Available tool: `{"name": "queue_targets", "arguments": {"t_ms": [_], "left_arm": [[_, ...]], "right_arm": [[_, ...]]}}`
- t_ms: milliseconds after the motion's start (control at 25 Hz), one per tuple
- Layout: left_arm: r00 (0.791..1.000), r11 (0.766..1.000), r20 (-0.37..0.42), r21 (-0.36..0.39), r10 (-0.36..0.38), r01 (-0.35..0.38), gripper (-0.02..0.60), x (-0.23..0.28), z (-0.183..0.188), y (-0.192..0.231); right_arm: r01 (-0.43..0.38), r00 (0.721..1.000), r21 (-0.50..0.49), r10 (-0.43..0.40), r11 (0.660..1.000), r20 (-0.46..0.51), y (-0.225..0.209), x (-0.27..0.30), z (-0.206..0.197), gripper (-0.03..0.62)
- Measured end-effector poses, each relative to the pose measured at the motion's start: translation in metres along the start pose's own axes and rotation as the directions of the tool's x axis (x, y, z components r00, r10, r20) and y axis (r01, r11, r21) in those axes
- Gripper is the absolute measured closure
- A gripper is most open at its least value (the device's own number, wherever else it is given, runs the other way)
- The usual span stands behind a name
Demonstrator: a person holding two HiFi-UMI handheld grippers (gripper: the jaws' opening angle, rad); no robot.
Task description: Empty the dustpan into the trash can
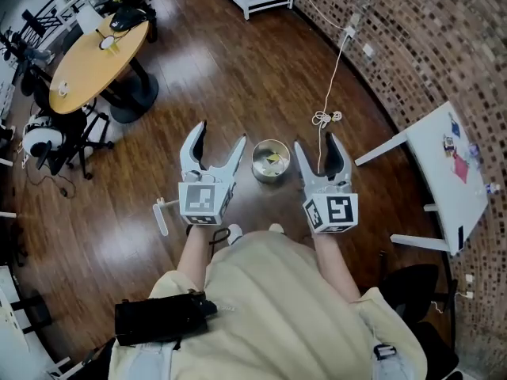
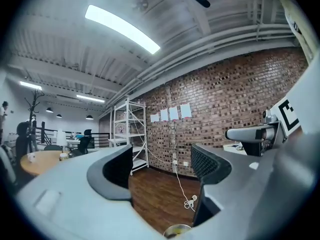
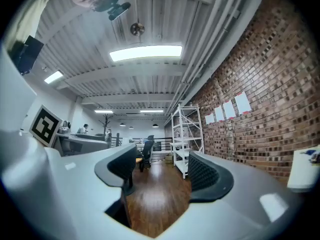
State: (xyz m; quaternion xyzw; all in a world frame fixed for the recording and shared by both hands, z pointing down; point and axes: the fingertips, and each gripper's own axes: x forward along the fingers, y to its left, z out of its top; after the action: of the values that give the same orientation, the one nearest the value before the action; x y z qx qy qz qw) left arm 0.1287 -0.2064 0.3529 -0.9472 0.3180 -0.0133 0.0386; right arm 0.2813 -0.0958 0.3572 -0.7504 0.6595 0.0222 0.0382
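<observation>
The dark wooden plank floor point(image 1: 198, 77) fills most of the head view, and a curved red-brick wall point(image 1: 412, 46) runs down the upper right. A round light-wood table point(image 1: 91, 62) stands at the upper left and a white rectangular table point(image 1: 447, 180) at the right edge. Both are well apart from the work, which leaves the person open floor in the middle of the frame.

The person stands at the lower centre with both tools raised at about the same height. The left gripper point(image 1: 222, 137) has its jaws spread wide with only floor and wall showing between them. The right gripper point(image 1: 316, 142) is spread just as wide and is also empty. Their own views look out across the room, not down, so this reads as a neutral carrying pose and not a reach.

The small round shiny metal trash can point(image 1: 256, 163) sits upright on the floor in the gap between the two grippers. Its mouth faces up, well placed to take a tipped load, and yellowish scraps already lie inside.

A slim white handled object point(image 1: 162, 216) lies on the floor at the lower left of the left gripper. It may be the dustpan, but I cannot tell.
</observation>
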Motion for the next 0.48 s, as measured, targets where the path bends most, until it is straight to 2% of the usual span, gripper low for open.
{"name": "queue_targets", "arguments": {"t_ms": [160,280,480], "left_arm": [[0.999,0.999,-0.018,-0.01,0.039,-0.039,0.242,0.006,-0.011,0.0],[0.998,0.998,-0.021,-0.022,0.051,-0.051,0.242,0.008,-0.02,0.0],[0.998,0.998,-0.037,-0.03,0.046,-0.048,0.242,0.01,-0.021,-0.001]], "right_arm": [[0.072,0.997,-0.078,-0.074,0.994,-0.025,-0.017,-0.006,0.002,0.283],[0.121,0.992,-0.117,-0.125,0.986,-0.027,-0.028,-0.01,0.002,0.231],[0.157,0.987,-0.142,-0.161,0.977,-0.019,-0.032,-0.012,0.005,0.203]]}}
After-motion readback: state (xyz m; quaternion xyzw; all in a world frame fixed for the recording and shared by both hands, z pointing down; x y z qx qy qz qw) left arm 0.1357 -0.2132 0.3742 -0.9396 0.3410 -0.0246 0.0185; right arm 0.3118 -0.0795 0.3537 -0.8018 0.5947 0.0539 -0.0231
